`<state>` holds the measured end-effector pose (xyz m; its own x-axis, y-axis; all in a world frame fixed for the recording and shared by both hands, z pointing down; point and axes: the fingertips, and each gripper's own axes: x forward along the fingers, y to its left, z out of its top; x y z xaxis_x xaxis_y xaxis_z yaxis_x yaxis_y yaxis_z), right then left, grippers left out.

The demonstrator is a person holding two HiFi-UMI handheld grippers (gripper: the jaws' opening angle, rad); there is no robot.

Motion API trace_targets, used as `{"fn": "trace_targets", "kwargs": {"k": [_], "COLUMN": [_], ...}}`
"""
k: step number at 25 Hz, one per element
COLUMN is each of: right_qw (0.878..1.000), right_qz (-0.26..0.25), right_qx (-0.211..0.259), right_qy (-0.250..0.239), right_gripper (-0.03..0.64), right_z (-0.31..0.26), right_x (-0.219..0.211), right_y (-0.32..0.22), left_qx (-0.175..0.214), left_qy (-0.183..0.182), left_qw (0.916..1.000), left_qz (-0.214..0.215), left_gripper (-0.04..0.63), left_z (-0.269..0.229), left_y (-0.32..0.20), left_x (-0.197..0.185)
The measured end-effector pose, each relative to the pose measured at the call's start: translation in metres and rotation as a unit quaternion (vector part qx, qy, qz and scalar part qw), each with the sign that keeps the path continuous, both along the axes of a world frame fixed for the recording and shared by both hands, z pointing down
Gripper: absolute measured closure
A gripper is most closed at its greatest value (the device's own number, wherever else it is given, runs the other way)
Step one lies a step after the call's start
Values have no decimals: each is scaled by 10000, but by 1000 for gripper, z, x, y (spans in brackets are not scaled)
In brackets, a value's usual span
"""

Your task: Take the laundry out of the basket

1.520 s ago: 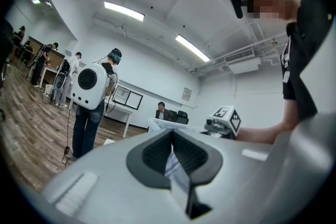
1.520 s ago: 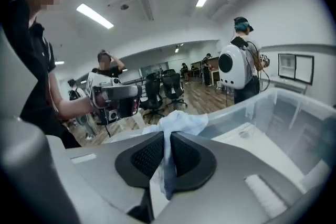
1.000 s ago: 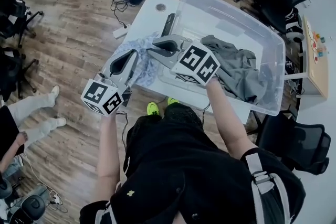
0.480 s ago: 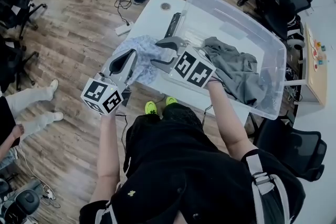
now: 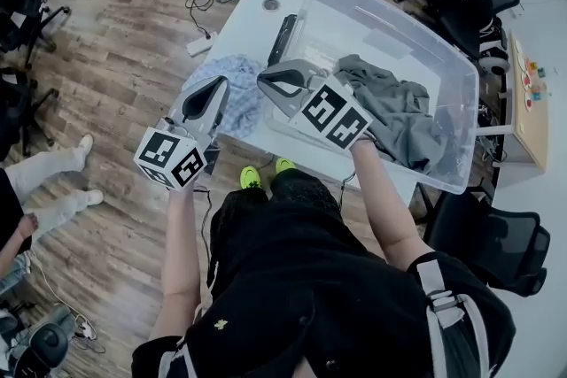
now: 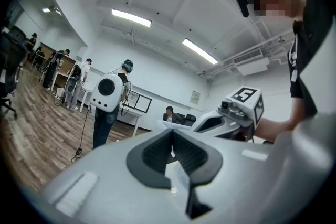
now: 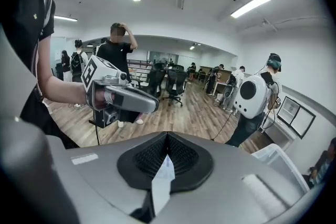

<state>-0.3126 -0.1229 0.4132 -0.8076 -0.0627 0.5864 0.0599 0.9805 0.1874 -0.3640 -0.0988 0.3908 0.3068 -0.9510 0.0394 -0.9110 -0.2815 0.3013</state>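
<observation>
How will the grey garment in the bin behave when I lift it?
Likely floppy: the grey garment lies crumpled in folds. Probably light, being thin cloth. It sprawls across the bin, so it may drag on the rim.

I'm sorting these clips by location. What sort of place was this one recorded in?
Probably an open office or lab, not a home: rolling office chairs near a white table, strip ceiling lights, and a standing person wearing a white backpack rig.
</observation>
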Motion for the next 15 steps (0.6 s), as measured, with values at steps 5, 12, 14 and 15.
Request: {"fn": "trace_targets", "kwargs": {"k": [5,12,14,15], "right_qw": [9991,9925,9903,9893], "right_qz": [125,435,586,647], "right_qx": [21,-224,-229,-212], "right_qy": [-399,-1117,-1241,-1286], "right_gripper": [617,617,617,617], "right_z": [-10,-28,-31,-34], "right_x": [2,12,18,21], "right_y": [2,-5,-11,-15], "left_qx": [96,174,211,240], "left_qy": [-181,-343,-356,-344], "left_qw": [9996,9986,9980,9978], "left_qz": [179,366,469,512], "left_gripper": [588,589,589,589], "left_z": [-17,-37,-42,-45], "left_y": [-8,-26,-35,-39], "left_x": [9,25,33,37]}}
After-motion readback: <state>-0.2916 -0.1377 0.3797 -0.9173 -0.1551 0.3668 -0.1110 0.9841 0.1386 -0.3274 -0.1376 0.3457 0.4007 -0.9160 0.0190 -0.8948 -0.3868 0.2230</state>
